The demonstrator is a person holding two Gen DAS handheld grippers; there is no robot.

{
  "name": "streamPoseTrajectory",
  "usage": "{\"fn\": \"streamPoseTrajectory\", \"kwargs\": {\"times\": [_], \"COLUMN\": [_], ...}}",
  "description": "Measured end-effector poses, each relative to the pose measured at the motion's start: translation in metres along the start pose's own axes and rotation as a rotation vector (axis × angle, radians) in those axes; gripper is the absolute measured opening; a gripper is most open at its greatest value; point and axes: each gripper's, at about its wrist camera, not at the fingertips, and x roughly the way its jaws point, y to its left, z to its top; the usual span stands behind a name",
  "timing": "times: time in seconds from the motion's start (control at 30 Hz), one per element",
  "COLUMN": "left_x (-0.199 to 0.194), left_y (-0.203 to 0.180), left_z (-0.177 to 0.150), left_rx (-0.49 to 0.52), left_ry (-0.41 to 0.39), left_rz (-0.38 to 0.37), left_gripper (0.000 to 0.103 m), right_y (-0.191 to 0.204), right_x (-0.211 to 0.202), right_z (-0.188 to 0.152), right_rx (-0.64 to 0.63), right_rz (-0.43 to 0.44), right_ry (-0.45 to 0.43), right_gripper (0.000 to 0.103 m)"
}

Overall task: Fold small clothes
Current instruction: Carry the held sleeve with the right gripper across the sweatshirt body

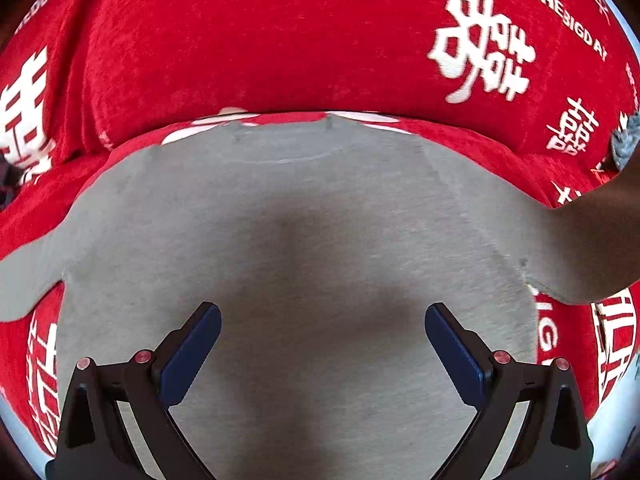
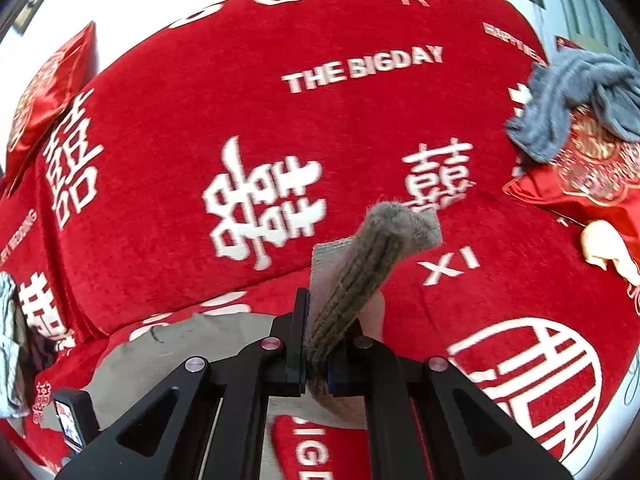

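A grey long-sleeved top (image 1: 304, 208) lies flat on the red cover (image 1: 260, 40), neckline toward the backrest. My left gripper (image 1: 323, 314) hovers open over the body of the top, nothing between its blue pads (image 1: 192, 356). The top's right sleeve (image 1: 580, 248) rises off the cover toward the right edge. In the right wrist view my right gripper (image 2: 326, 320) is shut on that sleeve's ribbed cuff (image 2: 384, 240), which sticks up past the fingers. Part of the top's body (image 2: 160, 360) shows below left.
A crumpled blue-grey knit (image 2: 572, 100) lies on a red embroidered cushion (image 2: 592, 184) at the right, with a cream item (image 2: 604, 248) beside it. Another red cushion (image 2: 44, 96) stands far left, and a striped cloth (image 2: 8, 340) hangs at the left edge.
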Motion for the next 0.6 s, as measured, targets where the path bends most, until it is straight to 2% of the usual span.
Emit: {"fn": "streamPoseTrajectory", "kwargs": {"times": [0.3,0.6], "left_x": [0.002,0.001], "left_y": [0.048,0.097], "left_z": [-0.015,-0.028], "left_rx": [-0.057,-0.157], "left_ry": [-0.004,-0.003], "left_rz": [0.029,0.039], "left_gripper": [0.102,0.102], "right_y": [0.076,0.15], "right_x": [0.005,0.012], "right_z": [-0.002,-0.016], "right_rx": [-0.082,-0.189], "right_rz": [0.053,0.084], "right_ry": [0.016,0.042], "right_gripper": [0.007,0.007]}}
